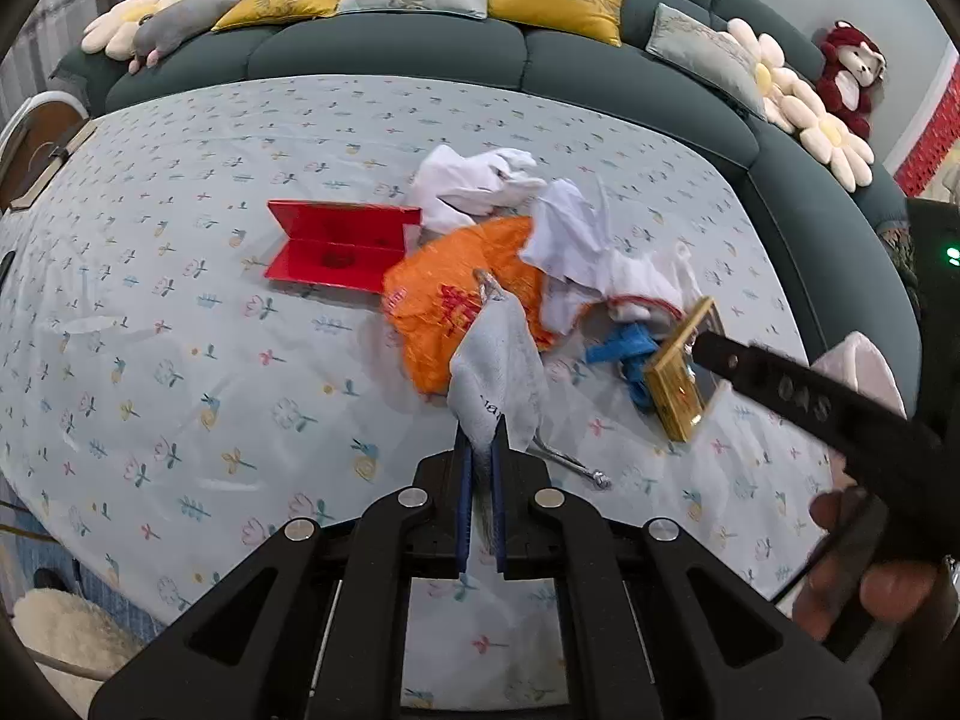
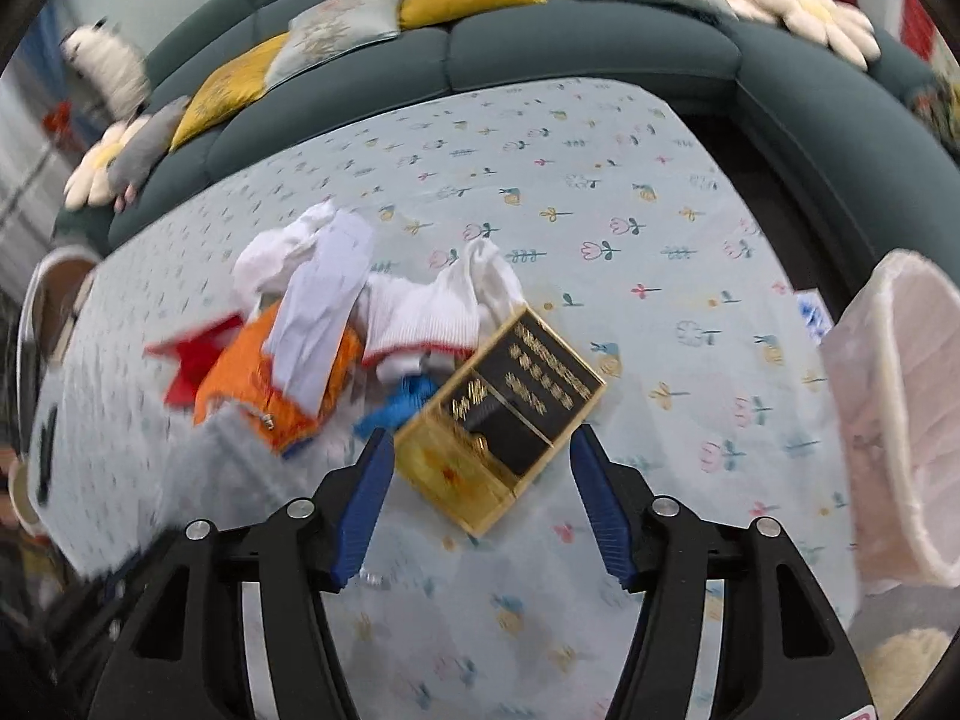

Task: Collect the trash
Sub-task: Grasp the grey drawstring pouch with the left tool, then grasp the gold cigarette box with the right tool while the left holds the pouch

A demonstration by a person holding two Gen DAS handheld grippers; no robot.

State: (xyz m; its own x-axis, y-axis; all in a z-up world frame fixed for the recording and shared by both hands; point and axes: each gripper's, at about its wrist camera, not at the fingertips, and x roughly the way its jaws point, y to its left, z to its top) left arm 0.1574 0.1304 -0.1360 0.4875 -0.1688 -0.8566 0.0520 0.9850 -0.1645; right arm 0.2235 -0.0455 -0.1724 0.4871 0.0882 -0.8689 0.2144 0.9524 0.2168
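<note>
My left gripper is shut on a grey-white wrapper and holds it above the flowered tablecloth. Behind it lies a pile: an orange bag, white cloths, a blue scrap and an open red box. My right gripper is open, its blue pads on either side of a gold and black box. That box also shows in the left wrist view, with the right gripper's finger beside it.
A pink-lined trash basket stands at the table's right edge. A metal wrench-like tool lies near the left gripper. A dark green sofa with cushions and plush toys curves behind the table.
</note>
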